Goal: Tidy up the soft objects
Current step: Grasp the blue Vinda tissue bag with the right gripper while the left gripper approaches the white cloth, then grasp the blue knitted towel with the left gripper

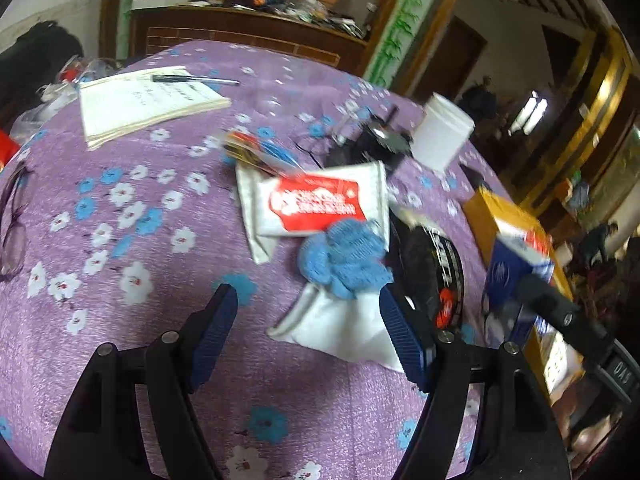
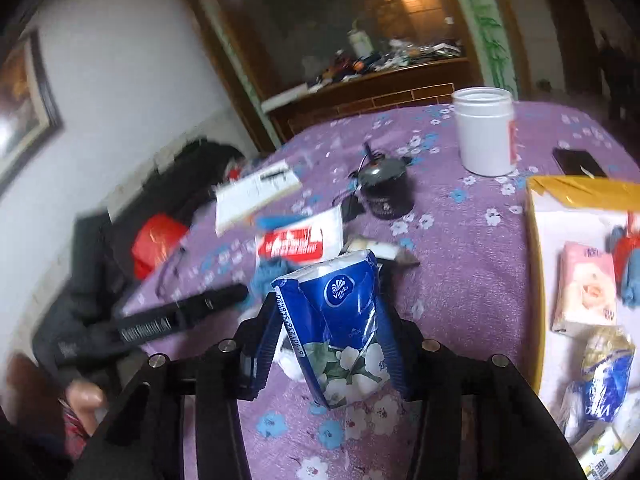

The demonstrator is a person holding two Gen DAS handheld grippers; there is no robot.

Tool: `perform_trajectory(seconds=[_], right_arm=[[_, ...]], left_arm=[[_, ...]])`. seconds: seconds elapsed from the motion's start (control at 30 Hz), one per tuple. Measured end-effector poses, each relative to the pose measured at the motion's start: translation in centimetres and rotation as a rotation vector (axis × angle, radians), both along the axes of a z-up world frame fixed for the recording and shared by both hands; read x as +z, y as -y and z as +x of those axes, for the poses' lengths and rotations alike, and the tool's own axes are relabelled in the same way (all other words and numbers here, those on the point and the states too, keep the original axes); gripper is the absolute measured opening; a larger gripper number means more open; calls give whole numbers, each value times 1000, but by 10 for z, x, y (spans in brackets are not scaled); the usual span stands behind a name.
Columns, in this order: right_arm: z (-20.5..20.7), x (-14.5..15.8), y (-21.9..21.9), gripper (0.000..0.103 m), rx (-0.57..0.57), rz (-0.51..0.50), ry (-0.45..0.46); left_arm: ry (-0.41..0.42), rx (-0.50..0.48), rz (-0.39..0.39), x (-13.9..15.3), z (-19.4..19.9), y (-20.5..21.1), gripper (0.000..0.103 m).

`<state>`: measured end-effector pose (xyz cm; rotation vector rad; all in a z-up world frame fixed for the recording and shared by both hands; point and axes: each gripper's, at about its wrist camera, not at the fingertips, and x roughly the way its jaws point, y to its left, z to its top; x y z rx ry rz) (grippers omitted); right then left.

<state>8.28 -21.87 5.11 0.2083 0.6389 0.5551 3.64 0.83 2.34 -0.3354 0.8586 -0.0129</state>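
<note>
R gripper (image 2: 326, 344): clamped on a blue Vinda tissue pack (image 2: 340, 320), lower centre of the right wrist view. Plastic wrap creased and pinched in at the sides, white jasmine print on the lower half, barcode strip up its left edge, top end looks torn open w/ white tissue showing. Pads pressing both flanks, pack upright between them, off the purple floral tablecloth (image 2: 460, 248).

L gripper (image 1: 306, 316): fingers spread wide, nothing gripped. Sits at bottom of the left wrist view, over a white cloth (image 1: 340, 328) w/ a blue knitted piece (image 1: 348, 260) just above it; right finger's pad overlaps the cloth edge, can't tell if touching (motion blur).

Soft items count, left wrist view centre: 1 white pack w/ red label (image 1: 316, 204), 1 blue knit, 1 white cloth.

Yellow-rimmed box (image 2: 536, 280) at right edge of the right wrist view, contents: 1 pink tissue pack (image 2: 586, 292), 1 more blue Vinda pack (image 2: 608, 376), 1 white pack w/ lemon print (image 2: 600, 456) at bottom right, some blue/red stuff at the far right edge, too cropped to ID.

Other table items: 1 white plastic jar (image 2: 486, 132) upper right, no lid on; 1 small dark pot w/ lid (image 2: 384, 188) centre; 1 notepad (image 1: 144, 100) w/ 1 pen (image 1: 192, 79) on it, upper left of the left wrist view; 1 pair of glasses (image 1: 14, 224) at left edge; 1 dark phone (image 2: 578, 162) right of jar.
</note>
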Motion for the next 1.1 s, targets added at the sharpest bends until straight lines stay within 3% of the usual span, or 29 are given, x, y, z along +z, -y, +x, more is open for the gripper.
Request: perform_trajectory(seconds=[0.13, 0.33, 0.47, 0.57, 0.7, 0.73, 0.77, 0.87, 1.1], right_arm=[[-1, 1, 0, 48, -10, -27, 22], [-1, -8, -7, 48, -19, -103, -11], [3, -15, -5, 48, -41, -131, -54], [8, -22, -3, 48, -50, -137, -97], [6, -22, -4, 49, -49, -147, -91], [6, -22, -5, 49, -48, -152, -89], [5, -22, -5, 50, -49, -155, -86], [4, -22, -8, 53, -47, -167, -82], [4, -25, -13, 58, -52, -211, -78]], left_arm=[[-4, -4, 86, 1, 1, 11, 73], [-103, -43, 112, 9, 16, 16, 73], [-121, -68, 160, 15, 32, 22, 73], [-144, -80, 248, 6, 47, 33, 73], [-152, -62, 247, -13, 55, 34, 73], [-144, -53, 239, -16, 55, 32, 66], [-140, -51, 224, -19, 55, 30, 54], [-117, -58, 212, -18, 54, 28, 39], [3, -54, 261, 1, 39, 34, 39]])
